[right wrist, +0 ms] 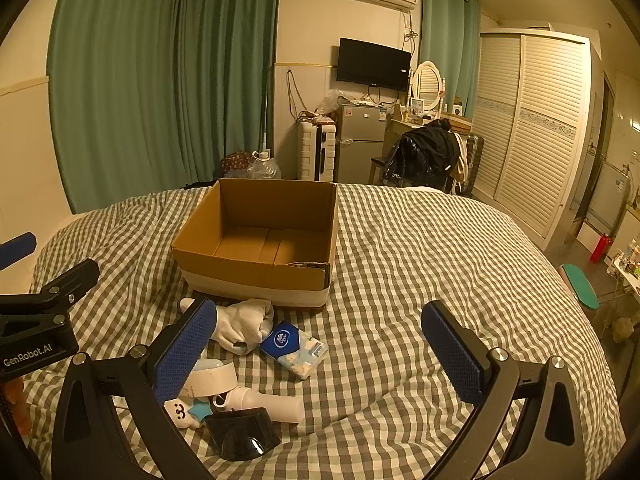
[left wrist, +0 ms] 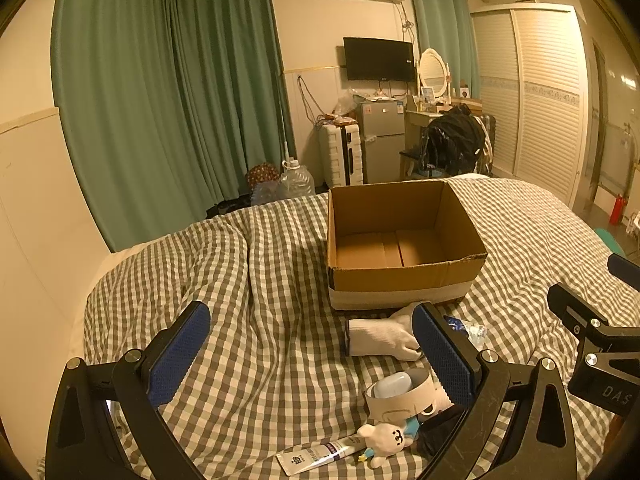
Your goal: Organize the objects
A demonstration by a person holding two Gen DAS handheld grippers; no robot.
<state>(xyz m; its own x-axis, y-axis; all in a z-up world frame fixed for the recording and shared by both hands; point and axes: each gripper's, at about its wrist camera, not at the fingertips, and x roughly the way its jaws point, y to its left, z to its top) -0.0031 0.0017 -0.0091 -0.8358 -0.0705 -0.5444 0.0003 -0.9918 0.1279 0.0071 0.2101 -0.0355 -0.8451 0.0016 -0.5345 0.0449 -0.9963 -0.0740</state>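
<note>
An open, empty cardboard box [left wrist: 400, 280] [right wrist: 248, 272] stands on the checked bedcover. In front of it lie a white glove [left wrist: 380, 336] [right wrist: 244, 324], a blue tissue pack [right wrist: 294, 346], a tape roll [left wrist: 400, 396] [right wrist: 212, 380] with a pale blue case [left wrist: 394, 384] inside it, a white plush toy [left wrist: 386, 438] [right wrist: 182, 412], a tube [left wrist: 316, 456], a white bottle [right wrist: 272, 400] and a black glossy object [right wrist: 242, 434]. My left gripper [left wrist: 310, 314] hangs open above the cover, left of the pile. My right gripper [right wrist: 320, 309] is open to the pile's right, holding nothing.
The checked bedcover [left wrist: 260, 280] [right wrist: 420, 260] is rumpled into folds left of the box. Beyond the bed's foot are a fridge [right wrist: 360, 144], a suitcase [right wrist: 316, 152], a chair with dark clothes [right wrist: 424, 156] and a louvred wardrobe [right wrist: 532, 128]. Green curtains [left wrist: 160, 100] hang at the left.
</note>
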